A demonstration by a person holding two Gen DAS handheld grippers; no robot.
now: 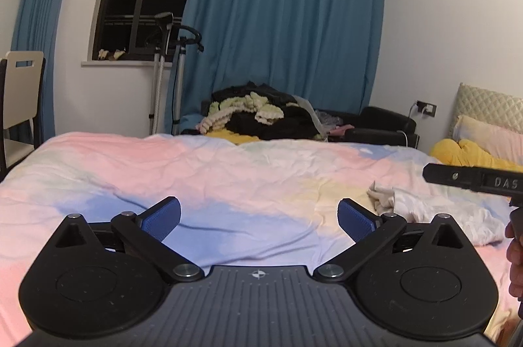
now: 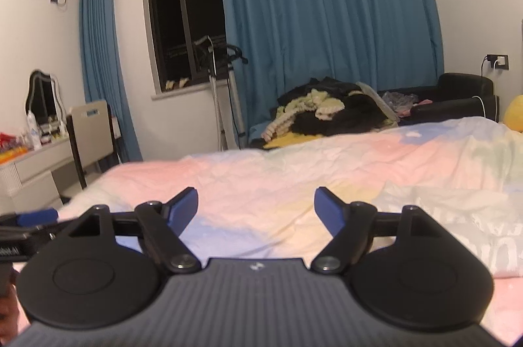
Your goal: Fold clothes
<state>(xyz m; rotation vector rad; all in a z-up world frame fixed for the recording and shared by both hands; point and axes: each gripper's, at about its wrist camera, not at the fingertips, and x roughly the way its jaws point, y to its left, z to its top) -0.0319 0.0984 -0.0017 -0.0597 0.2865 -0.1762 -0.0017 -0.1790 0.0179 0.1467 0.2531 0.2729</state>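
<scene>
The bed [image 1: 228, 170], covered by a pastel pink, blue and yellow quilt, filled the lower half of both views. A crumpled white garment [image 1: 434, 209] lay on the quilt toward the right side, just beside the right tongs [image 2: 256, 211] and well right of the left tongs [image 1: 259, 221]. Both tongs stood wide open, above the quilt and holding nothing. The step in hand appeared to be the approach. The next move would require reaching the garment's edges and spreading it flat.
</scene>
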